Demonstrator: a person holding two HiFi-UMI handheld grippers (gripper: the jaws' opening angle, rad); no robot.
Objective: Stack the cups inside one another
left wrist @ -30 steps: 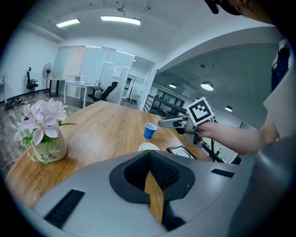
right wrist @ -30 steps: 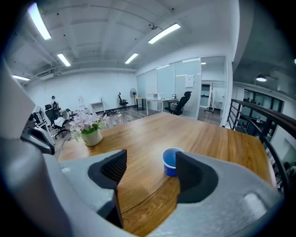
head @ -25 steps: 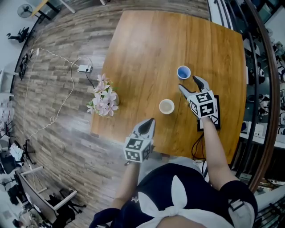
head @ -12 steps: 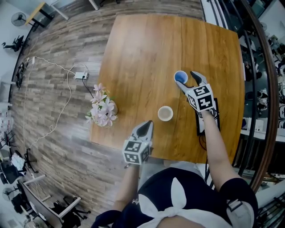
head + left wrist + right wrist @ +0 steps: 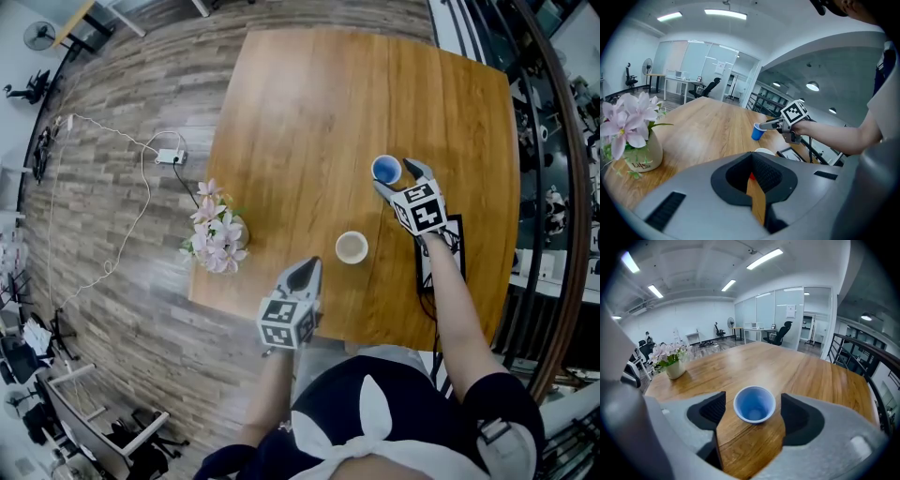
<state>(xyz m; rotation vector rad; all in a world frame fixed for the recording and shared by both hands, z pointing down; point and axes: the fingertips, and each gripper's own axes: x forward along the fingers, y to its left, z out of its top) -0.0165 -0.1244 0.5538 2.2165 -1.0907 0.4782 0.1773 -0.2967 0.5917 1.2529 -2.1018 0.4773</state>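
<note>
Blue cup point(image 5: 754, 404): round, smooth plastic, upright on wood-grain table point(image 5: 300, 122), between spread right gripper point(image 5: 395, 177) jaws, touching neither. White cup point(image 5: 352, 247): near-left. Left gripper point(image 5: 307, 267): jaws together, empty.

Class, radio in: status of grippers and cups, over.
Right gripper open, straddling blue cup. Left gripper shut, empty. White cup stands apart; nothing between cups.

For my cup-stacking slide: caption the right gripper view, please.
Right gripper, fingers apart, straddles an upright blue cup on the wooden table, not yet gripping it.
</note>
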